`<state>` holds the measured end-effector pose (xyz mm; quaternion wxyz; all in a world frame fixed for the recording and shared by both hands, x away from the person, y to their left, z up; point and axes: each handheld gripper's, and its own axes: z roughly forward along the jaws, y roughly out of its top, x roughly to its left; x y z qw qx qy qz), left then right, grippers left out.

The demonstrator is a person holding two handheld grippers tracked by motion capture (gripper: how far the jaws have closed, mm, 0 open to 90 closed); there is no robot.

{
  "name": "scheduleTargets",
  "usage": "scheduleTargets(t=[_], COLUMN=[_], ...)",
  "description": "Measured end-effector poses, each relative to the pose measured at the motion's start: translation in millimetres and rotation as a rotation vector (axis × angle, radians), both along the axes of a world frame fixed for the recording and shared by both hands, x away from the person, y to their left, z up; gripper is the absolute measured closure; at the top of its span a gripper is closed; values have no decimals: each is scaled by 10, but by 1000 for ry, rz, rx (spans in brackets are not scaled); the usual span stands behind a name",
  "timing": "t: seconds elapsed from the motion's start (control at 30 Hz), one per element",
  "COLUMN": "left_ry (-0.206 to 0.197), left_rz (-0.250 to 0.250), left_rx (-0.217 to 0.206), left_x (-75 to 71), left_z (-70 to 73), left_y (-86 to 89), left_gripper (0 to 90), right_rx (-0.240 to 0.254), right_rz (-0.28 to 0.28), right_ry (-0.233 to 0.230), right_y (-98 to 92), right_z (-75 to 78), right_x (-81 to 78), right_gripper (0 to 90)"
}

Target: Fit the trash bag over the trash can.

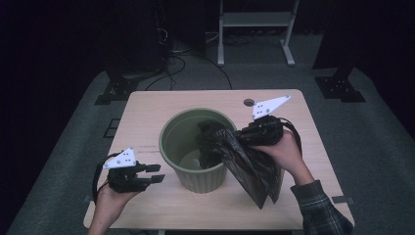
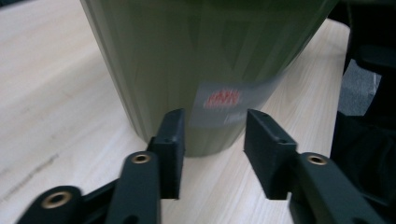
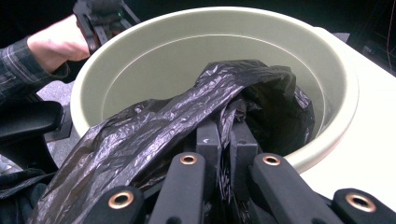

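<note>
A pale green plastic bin (image 1: 169, 128) stands upright in the middle of the wooden table (image 1: 147, 110). A black plastic bag (image 1: 254, 169) drapes over the bin's right rim, with one end inside the bin and the rest hanging down outside. My right gripper (image 1: 241, 137) is shut on the bag at the rim; in the right gripper view its jaws (image 3: 224, 135) pinch the crinkled bag (image 3: 154, 130) over the bin (image 3: 336, 93). My left gripper (image 1: 157, 173) is open and holds nothing, just left of the bin's base. Its jaws (image 2: 215, 135) point at the bin wall (image 2: 205, 46) and its red-printed label (image 2: 219, 100).
A small grey disc (image 1: 248, 102) lies near the table's far edge. Behind the table stand a white frame (image 1: 254, 19), two black stand bases (image 1: 115, 90) (image 1: 340, 88) and cables on the grey floor. Bare wood runs along the table's near edge and left side.
</note>
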<state>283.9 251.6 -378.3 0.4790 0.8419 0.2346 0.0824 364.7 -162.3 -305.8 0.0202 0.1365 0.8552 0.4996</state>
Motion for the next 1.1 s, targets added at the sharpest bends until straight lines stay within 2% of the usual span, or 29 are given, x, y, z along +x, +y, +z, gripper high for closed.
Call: scheduleTargets(t=[0.03,0.1,0.17,0.3,0.33,0.37,0.43,0.57,0.77,0.9,1.1], left_ry=[-2,-9,-10,-9,-5,-3,-23,-50,-91,-109,-121], left_rz=[-5,-22,-28,-52,-58,-67,-71,-96,-122,-132,-145], left_rx=[-4,-16,-14,-9,-15,-12,-3,-39,-37,-44,-59], left_x=[0,-2,-3,-19,-23,-25,-44,-37,42,138,294], left_z=[40,157,194,349,385,414,504,670,895,959,982], left_y=[4,13,14,6,0,-4,-23,-54,-187,-279,-416], left_gripper=[652,705,740,891,900,900,900,900,900,900,883], right_rx=[0,0,1,2,2,2,2,2,2,2,16], right_rz=[0,2,2,2,3,2,2,3,2,3,13], right_ry=[0,2,2,4,4,4,4,7,7,9,22], right_y=[-1,-1,-2,-5,-6,-7,-8,-8,-5,0,11], right_z=[0,0,-1,-3,-3,-2,-2,-3,2,4,-2], right_x=[1,2,4,8,10,10,12,16,28,37,69], right_gripper=[861,861,861,860,861,861,861,861,862,864,866])
